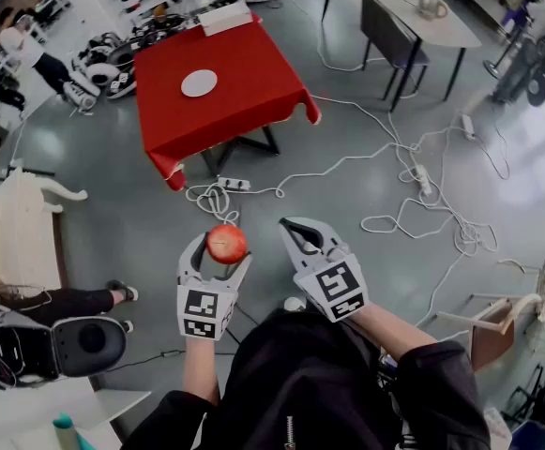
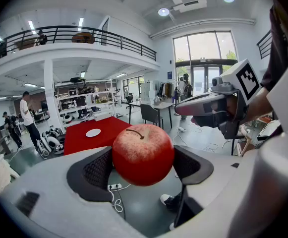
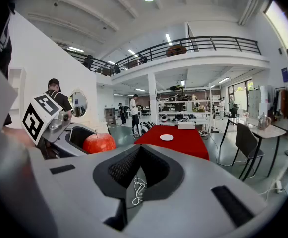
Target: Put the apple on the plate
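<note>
A red apple [image 1: 226,243] sits between the two jaws of my left gripper [image 1: 221,249], which is shut on it and held up over the grey floor. In the left gripper view the apple [image 2: 143,154] fills the gap between the dark pads [image 2: 98,171], stem up. My right gripper [image 1: 293,225] hovers just right of the apple, shut with nothing in it. A white plate [image 1: 199,83] lies on a table with a red cloth [image 1: 253,92] some way ahead. The right gripper view also shows the plate [image 3: 167,137], the apple [image 3: 98,143] and the right gripper [image 3: 136,152].
White cables [image 1: 403,167] and a power strip [image 1: 233,184] lie on the floor between me and the red table. A grey table [image 1: 422,22] with a dark chair [image 1: 389,40] stands at the far right. Someone's legs [image 1: 66,301] reach in at the left. A wooden stool [image 1: 492,331] is at the right.
</note>
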Action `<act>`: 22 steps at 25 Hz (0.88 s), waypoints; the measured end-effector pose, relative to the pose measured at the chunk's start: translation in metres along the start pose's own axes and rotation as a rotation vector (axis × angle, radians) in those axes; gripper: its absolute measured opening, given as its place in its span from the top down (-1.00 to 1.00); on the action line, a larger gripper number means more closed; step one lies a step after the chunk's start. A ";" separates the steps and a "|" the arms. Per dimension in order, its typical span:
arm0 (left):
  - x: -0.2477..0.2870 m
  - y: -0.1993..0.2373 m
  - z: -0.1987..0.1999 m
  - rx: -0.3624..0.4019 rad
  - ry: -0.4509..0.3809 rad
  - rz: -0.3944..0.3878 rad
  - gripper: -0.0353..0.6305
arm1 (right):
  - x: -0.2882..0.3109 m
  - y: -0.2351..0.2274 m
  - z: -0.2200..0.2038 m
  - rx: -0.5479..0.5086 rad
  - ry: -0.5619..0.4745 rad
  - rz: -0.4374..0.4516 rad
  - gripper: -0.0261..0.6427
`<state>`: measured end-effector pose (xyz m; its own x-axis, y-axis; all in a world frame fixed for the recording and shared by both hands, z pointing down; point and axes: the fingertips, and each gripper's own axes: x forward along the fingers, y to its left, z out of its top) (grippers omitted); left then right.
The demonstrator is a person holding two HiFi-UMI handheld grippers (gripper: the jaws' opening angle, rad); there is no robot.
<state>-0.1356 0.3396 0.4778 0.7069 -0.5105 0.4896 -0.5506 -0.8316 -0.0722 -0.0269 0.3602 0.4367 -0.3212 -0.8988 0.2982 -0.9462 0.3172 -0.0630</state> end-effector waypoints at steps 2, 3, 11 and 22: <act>0.010 0.005 0.008 0.015 -0.003 -0.055 -0.23 | 0.005 -0.007 0.012 0.008 0.003 -0.052 0.89; 0.012 0.009 0.010 0.023 -0.004 -0.079 -0.23 | 0.008 -0.006 0.016 0.012 0.004 -0.074 0.89; -0.007 0.019 -0.009 -0.017 -0.002 -0.063 -0.23 | 0.024 0.023 0.011 0.000 0.018 -0.041 0.89; -0.028 0.017 -0.011 -0.064 0.003 -0.020 -0.23 | 0.021 0.042 0.019 0.004 0.005 0.021 0.89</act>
<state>-0.1697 0.3421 0.4727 0.7170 -0.4931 0.4927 -0.5637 -0.8260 -0.0062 -0.0746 0.3488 0.4227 -0.3405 -0.8906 0.3014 -0.9396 0.3344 -0.0733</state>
